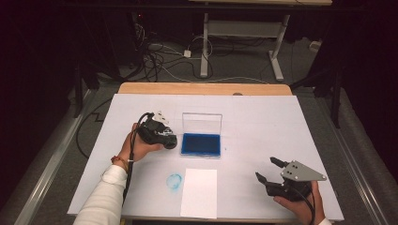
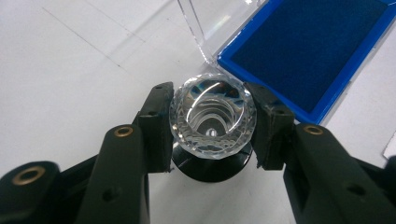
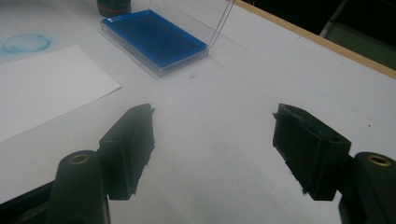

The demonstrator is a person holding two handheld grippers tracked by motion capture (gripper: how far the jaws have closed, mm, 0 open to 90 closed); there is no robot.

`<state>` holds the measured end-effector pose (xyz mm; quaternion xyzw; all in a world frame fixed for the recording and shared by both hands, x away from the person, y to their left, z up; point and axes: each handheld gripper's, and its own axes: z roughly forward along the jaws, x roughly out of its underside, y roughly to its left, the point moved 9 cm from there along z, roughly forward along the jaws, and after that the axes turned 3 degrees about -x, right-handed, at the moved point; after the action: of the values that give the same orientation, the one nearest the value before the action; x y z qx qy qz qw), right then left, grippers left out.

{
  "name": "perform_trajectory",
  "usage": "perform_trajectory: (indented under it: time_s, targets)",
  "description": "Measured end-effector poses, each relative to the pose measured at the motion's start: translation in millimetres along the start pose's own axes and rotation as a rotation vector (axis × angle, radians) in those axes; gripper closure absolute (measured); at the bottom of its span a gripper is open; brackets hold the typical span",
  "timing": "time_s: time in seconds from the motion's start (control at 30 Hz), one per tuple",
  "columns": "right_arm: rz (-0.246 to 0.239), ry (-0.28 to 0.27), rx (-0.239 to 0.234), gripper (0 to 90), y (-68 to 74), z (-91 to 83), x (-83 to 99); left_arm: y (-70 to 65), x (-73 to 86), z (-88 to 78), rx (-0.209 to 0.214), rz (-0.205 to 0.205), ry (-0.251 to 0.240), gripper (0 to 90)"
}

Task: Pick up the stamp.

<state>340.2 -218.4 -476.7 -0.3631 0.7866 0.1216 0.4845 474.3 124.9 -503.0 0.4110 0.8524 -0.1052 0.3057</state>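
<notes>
Two grippers work beside the blue ink pad (image 1: 201, 144). The left gripper (image 2: 212, 126) is clamped on a faceted clear stamp knob (image 2: 213, 116), just left of the pad; that close view reveals its black base. The right gripper (image 1: 271, 169), jaws apart and empty, sits well right of the pad, near the white paper (image 1: 199, 193).

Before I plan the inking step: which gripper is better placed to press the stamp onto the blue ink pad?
Left. The left gripper already clamps the stamp beside the ink pad; the right gripper hovers open and empty, farther off.
</notes>
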Motion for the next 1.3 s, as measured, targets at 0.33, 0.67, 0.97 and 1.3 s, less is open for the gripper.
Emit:
perform_trajectory:
  time_s: [0.33,0.67,0.97,1.3]
  targets:
    - [-0.002,0.002,0.0,29.5,0.7,-0.2,0.2,2.5,0.4,-1.6,-0.047,0.016,0.006,54.3]
    - [-0.002,0.001,0.0,29.6,0.8,-0.5,0.2,3.3,-1.8,-8.8,-0.051,-0.004,-0.044,54.3]
    - [0.002,-0.003,-0.001,29.7,1.0,-0.7,0.1,6.8,1.0,-14.9,-0.069,-0.059,-0.124,54.3]
    - [-0.003,0.006,-0.003,29.6,2.7,0.5,0.8,3.6,0.7,-25.6,-0.077,-0.105,-0.216,54.4]
